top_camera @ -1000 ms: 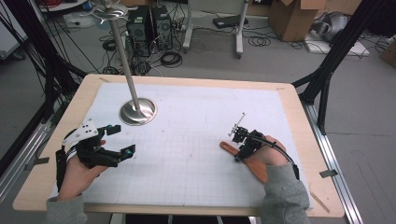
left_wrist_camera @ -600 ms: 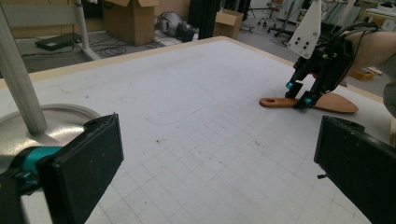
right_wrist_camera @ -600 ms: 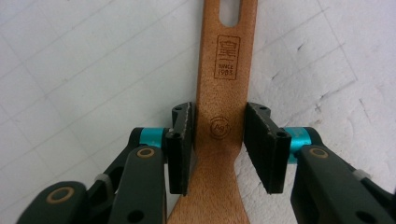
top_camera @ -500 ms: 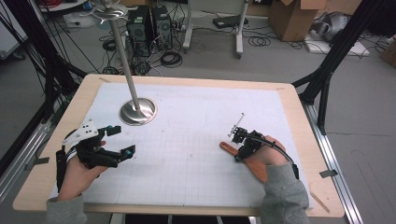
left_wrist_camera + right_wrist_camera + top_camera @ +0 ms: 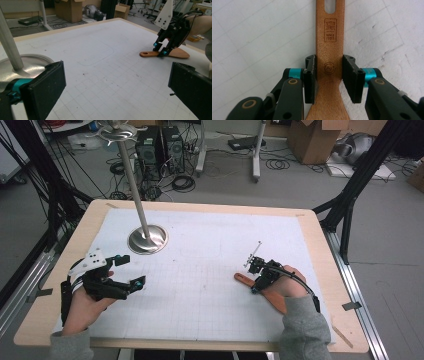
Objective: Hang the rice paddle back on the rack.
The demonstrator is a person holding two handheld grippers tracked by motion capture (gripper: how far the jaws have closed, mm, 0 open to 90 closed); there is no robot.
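Wooden spatula [image 5: 329, 50] lies flat on the white gridded mat [image 5: 210, 270] at the near right of the table [image 5: 320, 245], and the right gripper [image 5: 329, 72] straddles its narrow handle, its jaws just closing in: the left pad is against the wood, the right a hair off it. Over at the near left, the left gripper [image 5: 131, 270] hovers with its jaws wide apart and nothing between them, near the steel stand [image 5: 147, 239] with its round base.
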